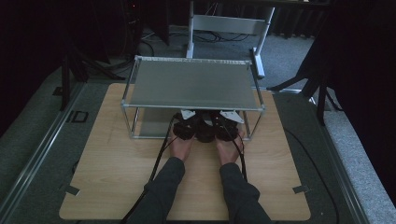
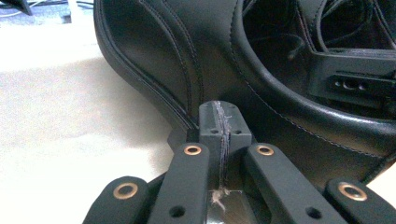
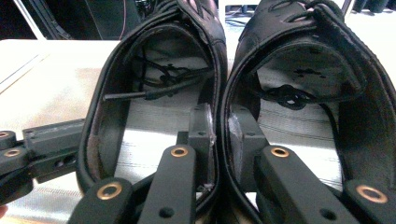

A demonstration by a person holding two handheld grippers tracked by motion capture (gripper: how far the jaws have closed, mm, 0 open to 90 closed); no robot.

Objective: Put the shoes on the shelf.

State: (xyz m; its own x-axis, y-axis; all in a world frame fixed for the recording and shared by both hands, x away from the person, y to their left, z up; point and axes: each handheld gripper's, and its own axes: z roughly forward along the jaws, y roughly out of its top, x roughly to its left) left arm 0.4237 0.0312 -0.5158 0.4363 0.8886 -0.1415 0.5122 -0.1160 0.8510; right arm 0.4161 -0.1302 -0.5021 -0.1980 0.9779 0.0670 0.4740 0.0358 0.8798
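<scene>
Two black leather shoes sit side by side on the lower level of a metal-framed rack (image 1: 193, 85) with a grey top shelf, which stands on the light wooden surface (image 1: 116, 163). In the high view both hands reach under the top shelf from the near side, left hand (image 1: 181, 145) and right hand (image 1: 229, 148) close together, each holding its tongs against the dark shoes (image 1: 205, 128); black cables trail back along the dark sleeves. Left tongs (image 2: 223, 126): jaws pressed together, pads meeting with only a frayed seam line between them and nothing visibly caught, tips right up against the outer side wall of the left black leather shoe (image 2: 187, 60), near its stitched heel curve; whether they actually nip the leather can't be told. The other tongs' black body shows inside the shoe opening at the right of that view. Right tongs (image 3: 219, 133): jaws nearly closed, one pad inside each shoe, clamped on the two adjoining inner walls of the left shoe (image 3: 154, 93) and the right black leather shoe (image 3: 303, 88), so the pair is pinched together at the collars. Pale insoles and loose black laces are visible inside both openings. Left tongs' body pokes in at the lower left of the right gripper view, just outside the left shoe's wall.
</scene>
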